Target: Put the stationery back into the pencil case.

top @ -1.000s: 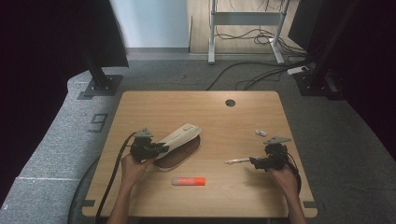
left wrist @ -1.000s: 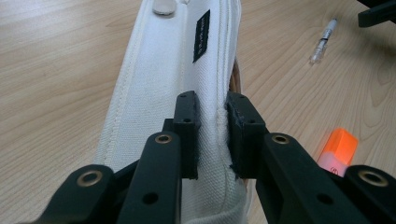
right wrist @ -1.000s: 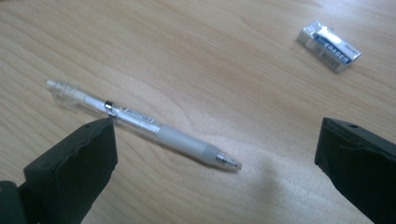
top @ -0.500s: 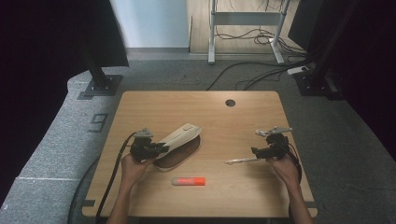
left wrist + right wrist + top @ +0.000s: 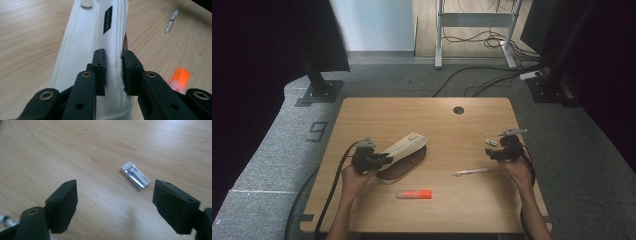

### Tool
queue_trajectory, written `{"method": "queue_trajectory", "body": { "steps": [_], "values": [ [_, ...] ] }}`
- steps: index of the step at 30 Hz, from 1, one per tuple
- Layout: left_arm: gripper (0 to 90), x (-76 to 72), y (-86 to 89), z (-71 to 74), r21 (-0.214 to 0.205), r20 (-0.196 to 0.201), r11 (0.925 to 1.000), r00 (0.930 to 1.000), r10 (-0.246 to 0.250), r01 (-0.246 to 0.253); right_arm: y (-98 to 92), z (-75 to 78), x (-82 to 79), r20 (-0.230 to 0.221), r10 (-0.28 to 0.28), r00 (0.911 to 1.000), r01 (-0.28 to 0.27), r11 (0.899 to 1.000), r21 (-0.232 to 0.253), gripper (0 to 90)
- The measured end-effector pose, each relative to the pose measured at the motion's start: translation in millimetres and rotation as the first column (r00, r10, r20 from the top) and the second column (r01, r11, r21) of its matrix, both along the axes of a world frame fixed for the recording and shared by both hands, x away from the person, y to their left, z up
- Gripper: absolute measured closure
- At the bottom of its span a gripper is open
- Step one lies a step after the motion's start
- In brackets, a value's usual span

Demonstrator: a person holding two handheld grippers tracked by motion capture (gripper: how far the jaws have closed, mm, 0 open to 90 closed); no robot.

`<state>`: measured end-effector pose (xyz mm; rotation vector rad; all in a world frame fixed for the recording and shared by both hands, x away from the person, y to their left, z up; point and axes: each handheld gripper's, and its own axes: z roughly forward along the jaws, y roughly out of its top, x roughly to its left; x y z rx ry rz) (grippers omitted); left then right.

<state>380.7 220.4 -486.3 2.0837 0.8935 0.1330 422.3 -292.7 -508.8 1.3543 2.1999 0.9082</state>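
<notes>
Left gripper (image 5: 113,72) fingers pinching white pencil case (image 5: 87,45), black label unreadable, right gripper (image 5: 113,205) fingers closing, apart, around eraser (image 5: 135,179).

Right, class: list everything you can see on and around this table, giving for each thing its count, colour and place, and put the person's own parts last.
Table: one, light wood, centre, with a dark round hole near its far edge.
Pencil case: one, off-white with a brown inside, left of centre, its edge pinched in the left gripper.
Highlighter: one, orange, near the front edge.
Pen: one, clear and white, right of centre.
Eraser: one, white in a printed sleeve, ahead of the right gripper.
Metal frame: one, grey, on the floor beyond the table.
Left gripper: black, shut on the pencil case.
Right gripper: black, open, jaws just closing, the eraser just beyond them.
Forearms: two, entering from the bottom.
</notes>
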Motion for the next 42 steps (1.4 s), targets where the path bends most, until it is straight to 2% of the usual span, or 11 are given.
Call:
{"method": "queue_trajectory", "body": {
  "steps": [5, 13, 19, 22, 28, 34, 42],
  "values": [
    [73.6, 0.0, -0.1, -0.1, 0.0, -0.002, 1.0, 1.0, -0.002, 0.002, -8.6, -3.6, 12.1, -0.007, -0.012, 0.9999, 0.012, 1.0, 0.001, 32.0],
    [73.5, 0.1, 0.3, -0.1, -0.001, -0.002, 1.0, 1.0, -0.005, 0.005, -13.1, -13.3, 26.2, -0.023, -0.01, 0.9997, 0.011, 1.0, 0.01, 41.5],
    [73.4, -0.1, 0.0, -0.1, 0.004, -0.001, 1.0, 1.0, -0.006, 0.006, -15.3, -19.5, 37.0, -0.033, -0.005, 0.9994, 0.006, 1.0, 0.02, 43.6],
    [73.3, 0.0, 0.0, -0.2, 0.004, -0.001, 1.0, 1.0, -0.007, 0.007, -15.1, -21.4, 41.1, -0.037, 0.002, 0.9993, -0.001, 1.0, 0.005, 45.1],
    [73.2, -0.1, -0.1, -0.2, 0.006, -0.002, 0.9999, 0.9999, -0.011, 0.011, -13.6, -24.9, 47.1, -0.041, 0.012, 0.9991, -0.012, 1.0, -0.014, 48.7],
    [73.0, -0.3, -0.9, -0.5, 0.008, -0.002, 0.9999, 0.9999, -0.012, 0.012, -13.5, -29.2, 53.6, -0.056, 0.025, 0.9981, -0.026, 1.0, -0.01, 52.8],
    [72.5, -0.8, -2.0, -0.7, 0.014, 0.001, 0.9998, 0.9999, -0.016, 0.016, -14.0, -30.9, 50.6, -0.053, 0.025, 0.9983, -0.024, 1.0, 0.004, 67.2]
  ]
}}
